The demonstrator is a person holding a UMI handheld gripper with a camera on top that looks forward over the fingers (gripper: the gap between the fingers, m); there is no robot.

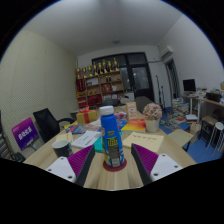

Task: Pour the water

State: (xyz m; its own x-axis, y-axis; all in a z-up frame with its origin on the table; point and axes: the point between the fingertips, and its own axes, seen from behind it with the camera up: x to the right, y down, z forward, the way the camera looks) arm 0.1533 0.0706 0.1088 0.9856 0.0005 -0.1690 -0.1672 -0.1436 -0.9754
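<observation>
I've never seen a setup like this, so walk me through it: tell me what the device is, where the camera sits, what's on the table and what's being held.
There is no robot arm here. A person carries a handheld gripper with two fingers, and a wide-angle camera rides on it, looking forward along those fingers. That is why the two fingers, with their purple pads, show at the bottom of the picture.

Between the fingers stands a plastic bottle with a blue cap and a colourful label. The fingers appear to press on it from both sides, so it looks held.

Below is a wooden table. A dark cup stands on it to one side of the bottle, with boxes and other clutter farther back. Beyond that are shelves and desks.
</observation>
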